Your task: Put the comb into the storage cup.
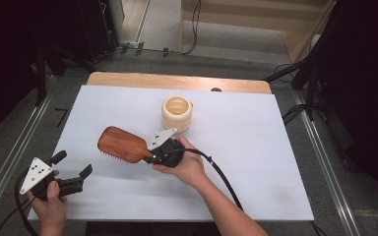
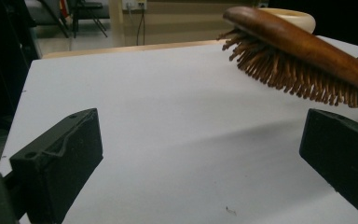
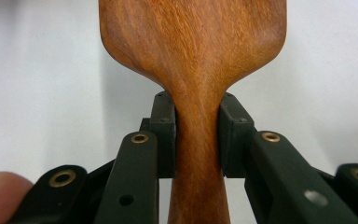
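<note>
Hairbrush [image 3: 193, 51] | right gripper [image 3: 197, 135] fingers pinch handle | left gripper [image 2: 200, 154] fingers spread; bristles visible

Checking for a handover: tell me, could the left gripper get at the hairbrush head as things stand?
Probably yes: the left gripper is open, and only bare white table lies between it and the hairbrush, held up by the right gripper.

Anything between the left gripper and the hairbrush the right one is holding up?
Nothing visible. The right gripper is shut on the hairbrush handle, holding it above the white table. The left gripper stands open near the table's left edge, with bare surface between it and the brush. The cup sits behind.
</note>
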### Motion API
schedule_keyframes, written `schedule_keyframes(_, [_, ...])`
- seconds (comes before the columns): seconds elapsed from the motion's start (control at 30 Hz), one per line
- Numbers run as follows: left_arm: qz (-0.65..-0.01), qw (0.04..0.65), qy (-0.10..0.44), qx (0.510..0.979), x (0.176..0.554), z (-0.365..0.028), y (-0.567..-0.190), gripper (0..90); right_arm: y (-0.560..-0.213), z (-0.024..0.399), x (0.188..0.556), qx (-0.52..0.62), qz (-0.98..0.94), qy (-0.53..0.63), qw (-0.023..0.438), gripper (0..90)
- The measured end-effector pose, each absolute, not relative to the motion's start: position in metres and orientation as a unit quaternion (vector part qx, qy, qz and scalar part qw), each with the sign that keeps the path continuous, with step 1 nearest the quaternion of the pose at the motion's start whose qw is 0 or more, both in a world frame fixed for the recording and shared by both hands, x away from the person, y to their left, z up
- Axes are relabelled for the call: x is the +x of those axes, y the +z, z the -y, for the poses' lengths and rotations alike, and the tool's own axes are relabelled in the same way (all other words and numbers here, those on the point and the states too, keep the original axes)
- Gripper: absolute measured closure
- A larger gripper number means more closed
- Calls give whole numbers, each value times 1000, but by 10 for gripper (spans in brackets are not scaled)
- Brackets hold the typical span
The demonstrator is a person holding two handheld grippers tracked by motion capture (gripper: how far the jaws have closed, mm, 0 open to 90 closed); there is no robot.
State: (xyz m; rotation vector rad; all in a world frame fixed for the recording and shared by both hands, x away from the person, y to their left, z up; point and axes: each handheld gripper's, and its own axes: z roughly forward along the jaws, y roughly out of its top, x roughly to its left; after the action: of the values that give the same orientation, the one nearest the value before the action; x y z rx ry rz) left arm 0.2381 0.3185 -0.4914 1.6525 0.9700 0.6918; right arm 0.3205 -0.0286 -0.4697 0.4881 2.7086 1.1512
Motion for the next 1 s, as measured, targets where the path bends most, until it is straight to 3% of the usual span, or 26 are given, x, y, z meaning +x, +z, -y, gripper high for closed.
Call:
schedule_keyframes(0.53, [-391,535,292,689,235,-306,-480,0,-467,59,308,188,-876,434,97,697])
schedule_keyframes(1.0, [-374,568,263,685,231,-276,-460,0,-465,88,292,205,-856,461,117,697])
